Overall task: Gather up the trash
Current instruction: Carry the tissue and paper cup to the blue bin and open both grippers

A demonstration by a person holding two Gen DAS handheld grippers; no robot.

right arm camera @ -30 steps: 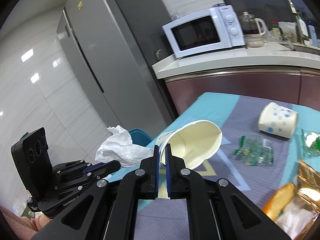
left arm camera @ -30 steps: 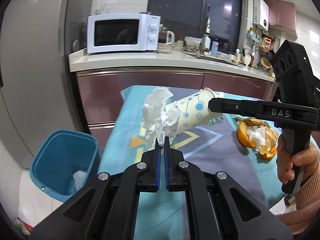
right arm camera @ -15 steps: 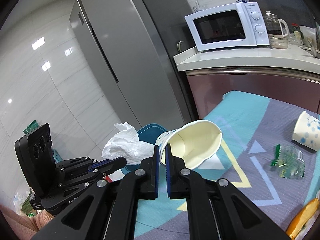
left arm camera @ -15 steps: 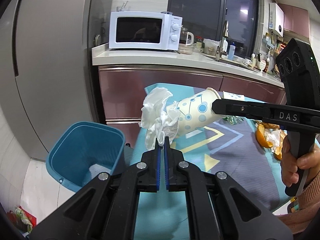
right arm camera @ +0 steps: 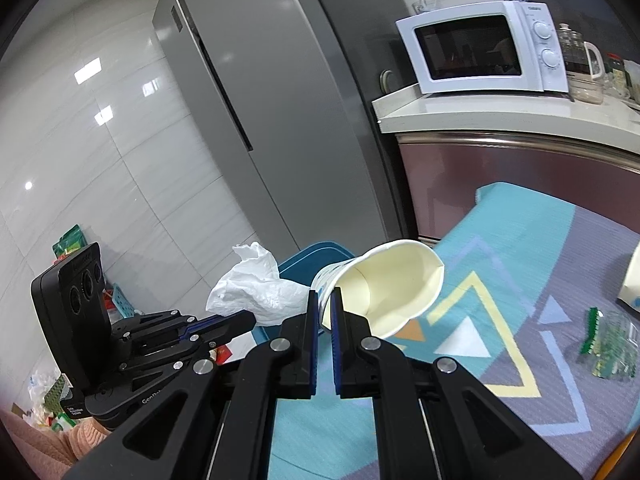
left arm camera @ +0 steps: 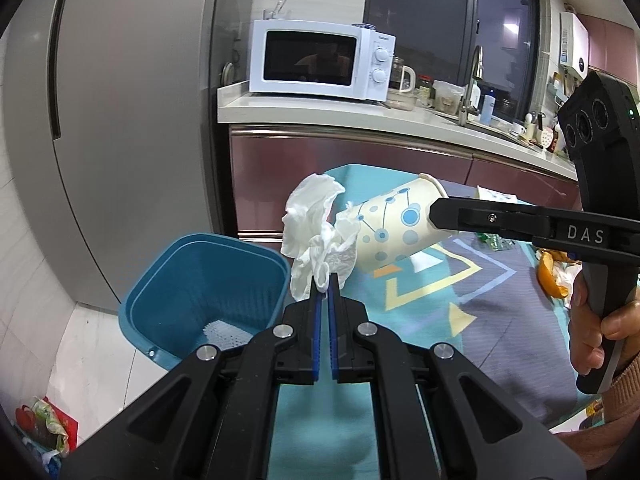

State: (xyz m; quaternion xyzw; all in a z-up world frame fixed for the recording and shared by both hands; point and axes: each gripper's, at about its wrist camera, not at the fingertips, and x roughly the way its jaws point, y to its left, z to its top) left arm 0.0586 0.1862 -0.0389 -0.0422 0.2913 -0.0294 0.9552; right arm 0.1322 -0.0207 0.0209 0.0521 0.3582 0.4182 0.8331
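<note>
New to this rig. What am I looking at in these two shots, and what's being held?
No robot arm here: a person holds a two-finger tool in each hand, and each has a fisheye camera looking forward along its fingers.

The left wrist view looks past the left tool, shut on a crumpled white tissue. On that picture's right is the right tool, gripped by the person's hand.

The right wrist view looks past that right tool, shut on the rim of a dotted paper cup held on its side. The left tool appears at lower left.

Both items hang near the edge of a table with a patterned cloth, close to a blue bin on the floor. Still on the table: a second cup, a clear wrapper and orange peel.
</note>
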